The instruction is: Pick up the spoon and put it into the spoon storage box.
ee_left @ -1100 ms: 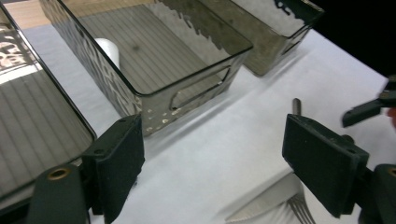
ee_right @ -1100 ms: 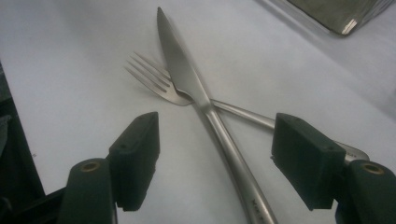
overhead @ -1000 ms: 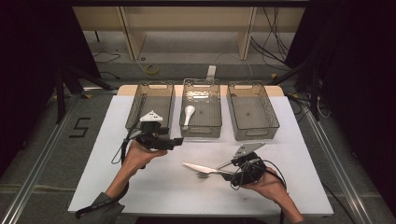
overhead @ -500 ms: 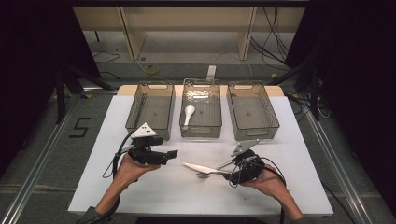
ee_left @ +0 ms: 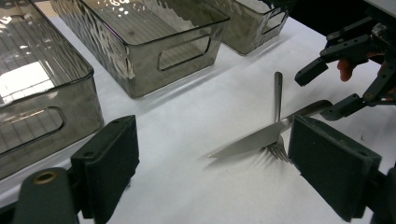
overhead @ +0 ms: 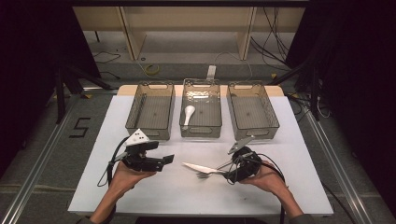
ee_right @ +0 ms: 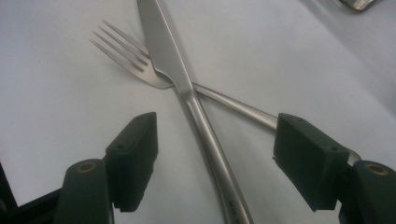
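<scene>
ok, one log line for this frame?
left hand-held gripper: open, empty | right hand-held gripper: open, astride knife handle | knife lies across fork | spoon in middle bin

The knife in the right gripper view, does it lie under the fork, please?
No, the knife lies across on top of the fork.

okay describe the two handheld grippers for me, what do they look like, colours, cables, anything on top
Both are black. The left gripper carries a pale grey three-cornered plate dotted with small marks, and a black cable loops from it. The right gripper has a darker grey plate and a bundle of black cable. Each has two blocky black jaws with flat rectangular pads. The forearms are bare.
</scene>
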The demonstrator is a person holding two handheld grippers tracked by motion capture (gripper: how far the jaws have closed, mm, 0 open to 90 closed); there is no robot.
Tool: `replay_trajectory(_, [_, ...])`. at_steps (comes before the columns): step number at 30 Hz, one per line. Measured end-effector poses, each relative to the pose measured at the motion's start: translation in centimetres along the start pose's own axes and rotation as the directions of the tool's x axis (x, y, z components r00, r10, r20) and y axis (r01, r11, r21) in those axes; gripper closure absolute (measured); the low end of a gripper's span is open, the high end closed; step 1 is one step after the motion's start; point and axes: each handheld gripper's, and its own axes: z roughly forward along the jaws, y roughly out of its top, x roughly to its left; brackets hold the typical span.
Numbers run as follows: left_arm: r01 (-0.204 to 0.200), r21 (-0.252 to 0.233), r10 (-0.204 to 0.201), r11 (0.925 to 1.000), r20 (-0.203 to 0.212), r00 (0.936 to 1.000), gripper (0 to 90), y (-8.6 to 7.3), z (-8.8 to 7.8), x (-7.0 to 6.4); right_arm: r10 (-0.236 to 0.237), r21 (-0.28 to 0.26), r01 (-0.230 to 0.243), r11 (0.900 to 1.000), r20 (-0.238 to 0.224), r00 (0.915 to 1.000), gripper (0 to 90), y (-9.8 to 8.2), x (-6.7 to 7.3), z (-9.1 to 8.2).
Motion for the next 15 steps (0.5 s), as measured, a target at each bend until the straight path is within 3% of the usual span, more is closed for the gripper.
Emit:
replay_trajectory(7, [0.016,-0.008,-0.016,0.9998,-0.001,0.9999,15.6,-0.65,-0.76,-0.29,-0.022,0.036,0.022,0.999,-0.002,0.9997,33.3,0.58,0.17,0.35])
replay_trajectory(15, [-0.001,0.002,0.001,1.0000,-0.001,1.0000,15.5,-0.91,-0.93,-0.67,-0.052,0.087,0.052,0.995,-0.005,0.9986,36.8,1.04,0.39,0.96])
